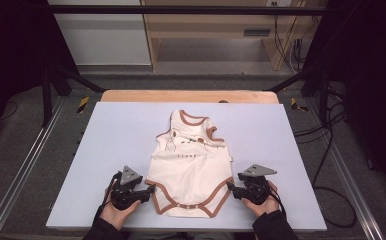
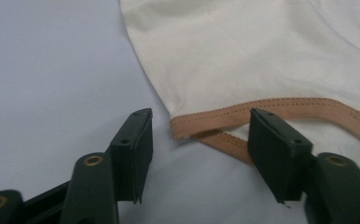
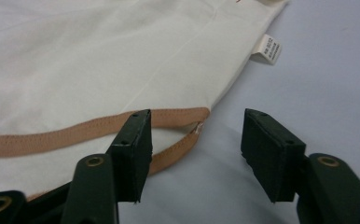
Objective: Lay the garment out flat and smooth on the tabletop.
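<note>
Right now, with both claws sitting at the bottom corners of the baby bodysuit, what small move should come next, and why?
Probably ease both claws forward and close them. The left claw and right claw stand open, each straddling a hip corner of the cream baby bodysuit where the brown leg trim turns, pads not pressing cloth. The garment lies flat on the light blue mat, so pinching the corners seems next.

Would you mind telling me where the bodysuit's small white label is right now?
In the right gripper view, the label sticks out from the bodysuit's side seam at upper right, beyond the right gripper.
</note>
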Action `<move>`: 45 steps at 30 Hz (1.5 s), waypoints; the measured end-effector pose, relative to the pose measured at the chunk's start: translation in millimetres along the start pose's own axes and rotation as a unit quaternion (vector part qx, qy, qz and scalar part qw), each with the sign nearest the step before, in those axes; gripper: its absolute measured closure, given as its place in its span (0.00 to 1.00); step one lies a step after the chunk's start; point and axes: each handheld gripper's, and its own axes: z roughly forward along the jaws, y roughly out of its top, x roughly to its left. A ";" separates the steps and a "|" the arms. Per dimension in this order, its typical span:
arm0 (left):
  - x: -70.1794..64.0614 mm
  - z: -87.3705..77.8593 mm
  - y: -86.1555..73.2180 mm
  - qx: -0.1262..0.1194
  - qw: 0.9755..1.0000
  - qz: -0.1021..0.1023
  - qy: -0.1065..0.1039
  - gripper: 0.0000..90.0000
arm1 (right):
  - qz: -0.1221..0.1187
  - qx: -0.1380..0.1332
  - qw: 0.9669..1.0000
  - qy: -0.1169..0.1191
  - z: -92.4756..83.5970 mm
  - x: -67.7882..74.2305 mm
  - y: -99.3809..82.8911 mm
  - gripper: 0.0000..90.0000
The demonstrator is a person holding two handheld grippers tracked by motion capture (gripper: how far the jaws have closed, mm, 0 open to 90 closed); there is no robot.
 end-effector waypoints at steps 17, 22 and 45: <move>-10.1 -1.0 2.1 0.008 1.000 -0.008 -0.009 1.00 | 0.016 0.014 1.000 0.010 4.7 0.0 4.3 0.97; -7.0 -8.2 1.1 -0.001 1.000 -0.006 -0.018 1.00 | 0.019 0.014 1.000 0.020 -0.2 -0.1 3.4 0.97; -4.4 -33.3 -13.4 0.001 1.000 0.008 -0.014 1.00 | 0.011 0.014 0.999 0.032 -15.5 7.8 -1.2 0.97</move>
